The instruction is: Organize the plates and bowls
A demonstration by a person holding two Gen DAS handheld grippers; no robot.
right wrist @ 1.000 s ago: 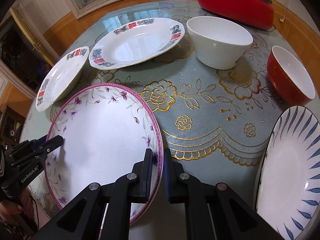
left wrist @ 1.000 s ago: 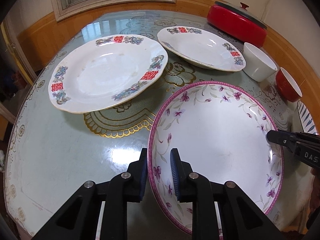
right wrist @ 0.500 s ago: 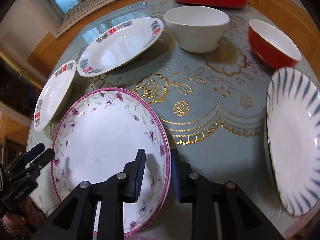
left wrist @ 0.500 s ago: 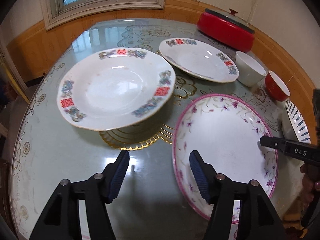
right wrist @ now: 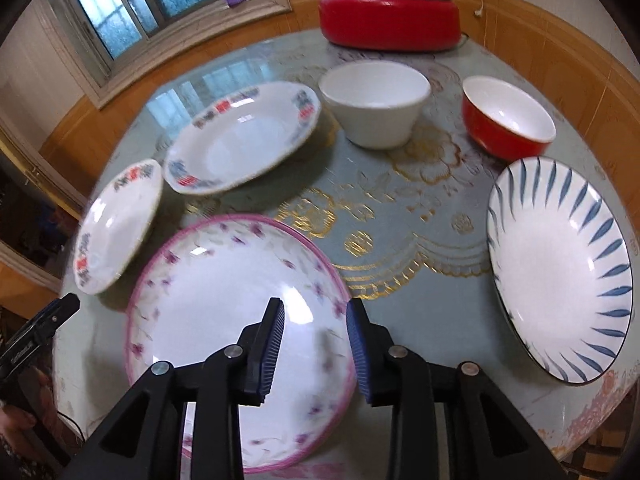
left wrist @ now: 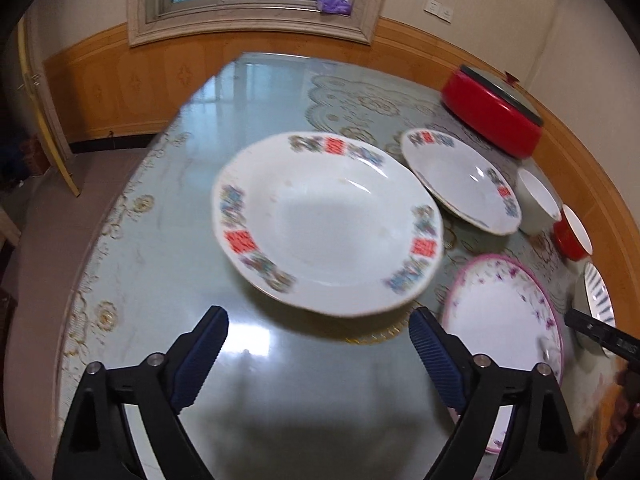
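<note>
Pink-rimmed plate (right wrist: 240, 344) released, near left; my left gripper (left wrist: 318, 344) wide apart, right gripper (right wrist: 315, 340) just opening, empty. I'd clear its rim before reaching on.

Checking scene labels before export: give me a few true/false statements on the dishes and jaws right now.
1. The left gripper has its jaws wide apart with nothing between them. True; they have just been opening.
2. The right gripper is clamped on the pink-rimmed plate. False: its jaws have just been opening and stand clear of the rim.
3. The white bowl is stacked inside the red bowl. False: they sit side by side on the table.
4. The blue-striped plate lies right of the pink-rimmed plate in the right wrist view. True.
5. The red pot has no lid. False: a lid with a red knob covers it.
</note>
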